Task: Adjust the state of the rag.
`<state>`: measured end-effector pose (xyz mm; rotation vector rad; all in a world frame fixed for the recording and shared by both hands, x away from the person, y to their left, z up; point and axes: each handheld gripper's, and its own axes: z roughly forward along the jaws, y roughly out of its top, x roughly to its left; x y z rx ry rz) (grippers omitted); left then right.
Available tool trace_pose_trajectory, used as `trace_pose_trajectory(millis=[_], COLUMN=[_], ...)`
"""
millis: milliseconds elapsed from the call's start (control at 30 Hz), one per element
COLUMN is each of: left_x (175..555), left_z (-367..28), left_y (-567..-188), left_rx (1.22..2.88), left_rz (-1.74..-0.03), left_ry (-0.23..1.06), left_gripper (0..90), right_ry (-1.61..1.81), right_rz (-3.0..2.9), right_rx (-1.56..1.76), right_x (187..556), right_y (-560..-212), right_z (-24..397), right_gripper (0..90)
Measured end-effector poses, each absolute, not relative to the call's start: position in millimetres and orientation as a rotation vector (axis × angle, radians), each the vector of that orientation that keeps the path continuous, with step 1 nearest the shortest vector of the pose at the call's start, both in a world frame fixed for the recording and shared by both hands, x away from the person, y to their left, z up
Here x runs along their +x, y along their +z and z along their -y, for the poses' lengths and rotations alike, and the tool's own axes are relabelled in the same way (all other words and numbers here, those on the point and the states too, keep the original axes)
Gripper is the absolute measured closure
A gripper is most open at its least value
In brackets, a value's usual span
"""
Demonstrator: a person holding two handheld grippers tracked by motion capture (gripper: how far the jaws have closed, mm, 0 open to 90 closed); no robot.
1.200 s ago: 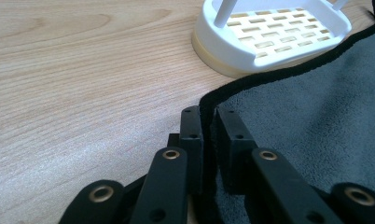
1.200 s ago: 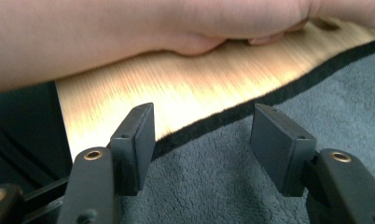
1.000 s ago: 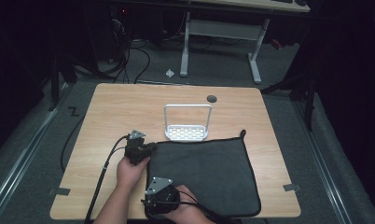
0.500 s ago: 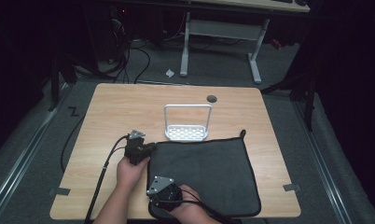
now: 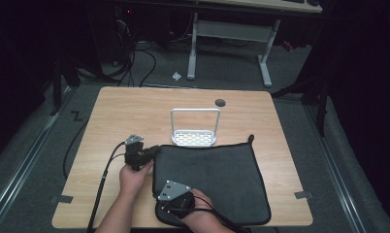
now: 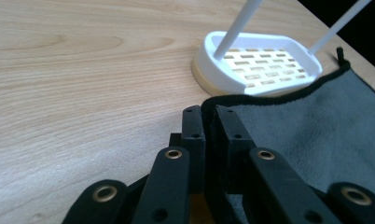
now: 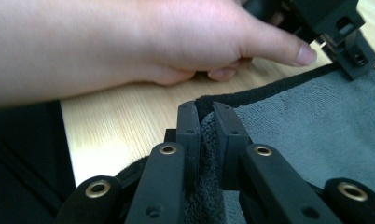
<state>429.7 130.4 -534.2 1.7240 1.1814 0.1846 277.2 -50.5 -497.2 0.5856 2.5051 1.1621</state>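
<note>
Both forearms come in from the near edge, side by side. The left hand grips the left claw, which points level and away to the right; its jaws are pinched nearly together on the cloth's piped corner. Just behind and to the right of it, the right hand carries the right claw, whose jaws have just been closing and now clamp a fold of the same cloth between them.

Fuzzy grey cloth; matt wood table.
</note>
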Motion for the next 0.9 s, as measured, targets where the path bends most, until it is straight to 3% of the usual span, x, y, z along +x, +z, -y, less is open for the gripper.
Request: trace_pose_trajectory(millis=[433, 900], left_x=[417, 379], left_z=[-162, -258], left_y=[-516, -494], left_rx=[1.57, 1.516], left_rz=[-1.205, -1.306], left_ry=[0.224, 0.356], left_gripper=[82.9, 82.9], right_ry=[1.253, 1.374], right_rz=[-2.452, -2.493], right_rx=[0.51, 0.364], right_x=[274, 267], right_y=[-474, -456], right_z=[24, -52], right_gripper=[82.5, 82.5])
